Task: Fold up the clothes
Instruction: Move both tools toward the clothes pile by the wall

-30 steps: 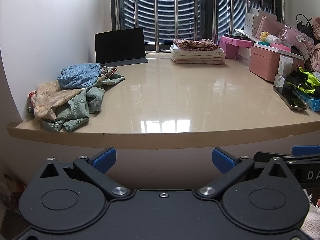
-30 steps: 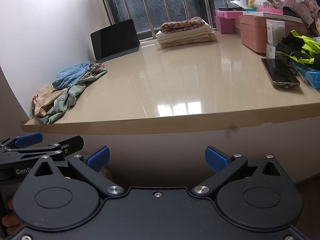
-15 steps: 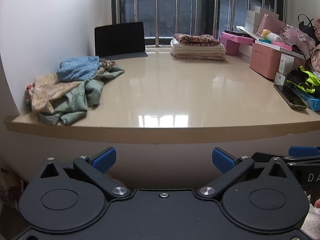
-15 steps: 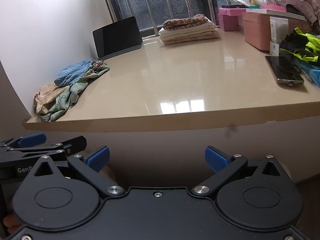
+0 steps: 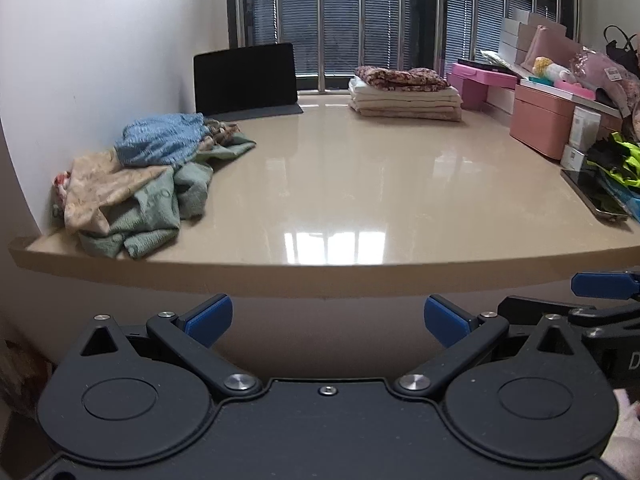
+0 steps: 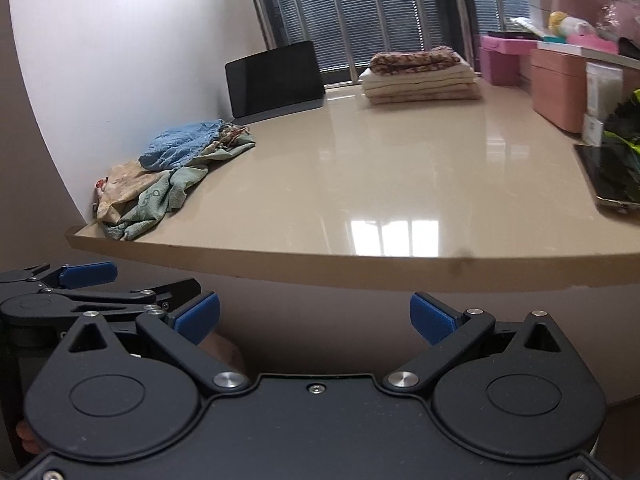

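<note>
Both grippers, left (image 5: 326,316) and right (image 6: 315,318), hang released below the glossy beige surface (image 5: 360,200); grabbing the crumpled cloth heap (image 5: 136,184) at ten o'clock risks lifting several garments.

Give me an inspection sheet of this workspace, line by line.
Surface: glossy beige table, middle bare.
Job's things: unfolded clothes pile at left edge; folded stack at back.
Clutter: tablet, pink boxes, phone, neon-and-black fabric.
Grippers: left gripper and right gripper open, empty, below table edge.
Cables: nothing seen.
Surroundings: white wall, barred window with blinds.
</note>
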The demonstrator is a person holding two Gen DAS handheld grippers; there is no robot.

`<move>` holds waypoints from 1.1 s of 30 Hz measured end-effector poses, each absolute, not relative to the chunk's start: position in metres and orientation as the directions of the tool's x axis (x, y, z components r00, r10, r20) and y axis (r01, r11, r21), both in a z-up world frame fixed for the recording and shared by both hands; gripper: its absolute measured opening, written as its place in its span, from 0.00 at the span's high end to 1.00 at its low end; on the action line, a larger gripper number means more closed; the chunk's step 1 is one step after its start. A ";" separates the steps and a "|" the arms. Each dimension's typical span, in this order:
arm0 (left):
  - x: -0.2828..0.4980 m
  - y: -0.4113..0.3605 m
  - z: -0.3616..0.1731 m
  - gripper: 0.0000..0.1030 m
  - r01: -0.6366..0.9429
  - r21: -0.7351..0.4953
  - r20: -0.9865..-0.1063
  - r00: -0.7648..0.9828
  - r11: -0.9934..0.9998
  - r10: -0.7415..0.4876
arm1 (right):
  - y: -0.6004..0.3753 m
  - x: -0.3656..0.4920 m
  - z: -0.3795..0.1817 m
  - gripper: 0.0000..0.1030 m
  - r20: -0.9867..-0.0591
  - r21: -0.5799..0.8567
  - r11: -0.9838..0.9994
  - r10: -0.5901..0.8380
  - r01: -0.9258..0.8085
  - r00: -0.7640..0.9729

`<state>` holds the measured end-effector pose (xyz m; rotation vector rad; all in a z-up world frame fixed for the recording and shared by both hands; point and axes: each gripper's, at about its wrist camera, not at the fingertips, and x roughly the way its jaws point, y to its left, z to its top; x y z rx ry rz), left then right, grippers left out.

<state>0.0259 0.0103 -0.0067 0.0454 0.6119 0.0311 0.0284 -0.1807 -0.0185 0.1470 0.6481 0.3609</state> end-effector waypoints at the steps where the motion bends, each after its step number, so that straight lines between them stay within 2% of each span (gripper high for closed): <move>1: 0.029 0.012 -0.006 0.00 -0.022 0.061 -0.567 0.822 0.998 0.053 | -0.179 0.033 -0.018 0.00 -0.562 0.247 0.925 0.379 -0.288 0.735; 14: 0.080 0.049 0.006 0.00 -0.113 0.062 -0.551 0.825 0.992 0.128 | -0.141 0.099 -0.005 0.01 -0.548 0.206 0.897 0.436 -0.391 0.713; 26: 0.113 0.123 0.014 0.00 -0.264 0.025 -0.546 0.804 0.964 0.235 | -0.065 0.154 0.005 0.01 -0.538 0.153 0.853 0.495 -0.499 0.682; 33: 0.130 0.177 0.016 0.00 -0.413 0.071 -0.546 0.746 0.908 0.382 | 0.004 0.179 0.008 0.01 -0.518 0.049 0.806 0.525 -0.589 0.675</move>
